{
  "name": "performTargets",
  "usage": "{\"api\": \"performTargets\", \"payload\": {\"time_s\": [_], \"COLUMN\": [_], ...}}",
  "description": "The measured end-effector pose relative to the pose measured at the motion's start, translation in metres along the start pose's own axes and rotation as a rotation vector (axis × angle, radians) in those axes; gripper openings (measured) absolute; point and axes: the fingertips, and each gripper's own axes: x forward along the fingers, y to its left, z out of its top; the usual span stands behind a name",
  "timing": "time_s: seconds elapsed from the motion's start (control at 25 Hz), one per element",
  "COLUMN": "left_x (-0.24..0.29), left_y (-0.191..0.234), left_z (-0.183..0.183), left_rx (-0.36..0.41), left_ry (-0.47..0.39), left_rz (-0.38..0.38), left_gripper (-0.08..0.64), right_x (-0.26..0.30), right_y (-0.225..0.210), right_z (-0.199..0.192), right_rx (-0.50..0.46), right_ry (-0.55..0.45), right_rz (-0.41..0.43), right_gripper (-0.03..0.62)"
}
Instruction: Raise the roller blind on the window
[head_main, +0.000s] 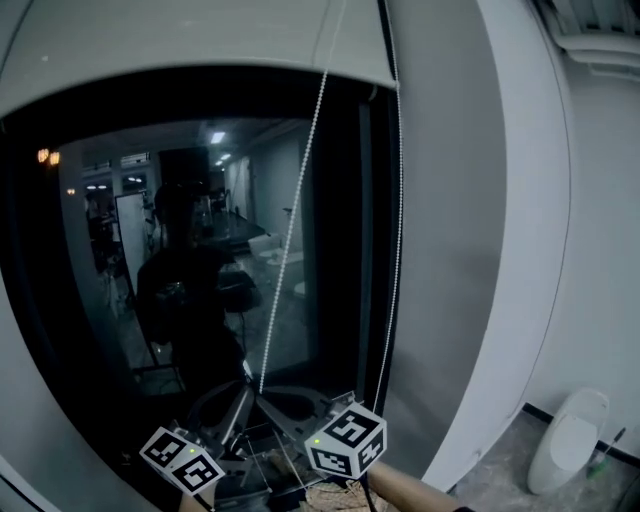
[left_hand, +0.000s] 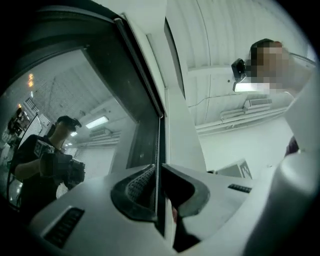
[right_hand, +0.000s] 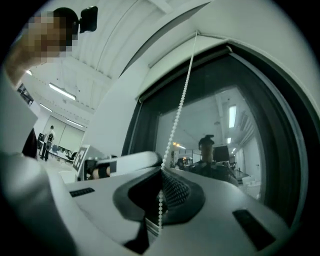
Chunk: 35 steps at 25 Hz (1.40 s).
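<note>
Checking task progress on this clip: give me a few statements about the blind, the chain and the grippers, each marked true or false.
1. The roller blind covers the whole pane. False: its lower edge sits near the top, and the window glass below it is uncovered.
2. The right gripper is shut on the bead chain. True.
3. The left gripper has its jaws wide apart. False: they are together.
4. The window glass mirrors the person. True.

1. No word, brand name or number can be read in any view.
2. The left marker cube (head_main: 182, 460) and the right marker cube (head_main: 347, 440) show only black-and-white square patterns.
</note>
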Motion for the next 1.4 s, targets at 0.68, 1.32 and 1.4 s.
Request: {"api": "performTargets", "payload": {"time_s": [0.68,1.32,1.4], "left_x": [0.004,0.003,0.008], "left_y": [0.001,-0.009,-0.014], "left_z": [0.000,-0.005,-0.010], "left_rx": [0.009,-0.016,-0.027], "left_ry": [0.029,0.041,0.045], "left_rz": [0.015,-0.031,-0.049], "left_gripper": [0.020,0.020,0.020], "right_x": [-0.020,-0.101,-0.115], "right_y": [-0.006,0.016,0.005], "right_z": [-0.014,0.071,0.071], "right_rx": [-0.262,-0.782,-0.771], "right_ry": [-0.026,-0.380,-0.361], "right_rz": [-0.280,-0.783,-0.824], "right_gripper": [0.098,0.149,0.149]}}
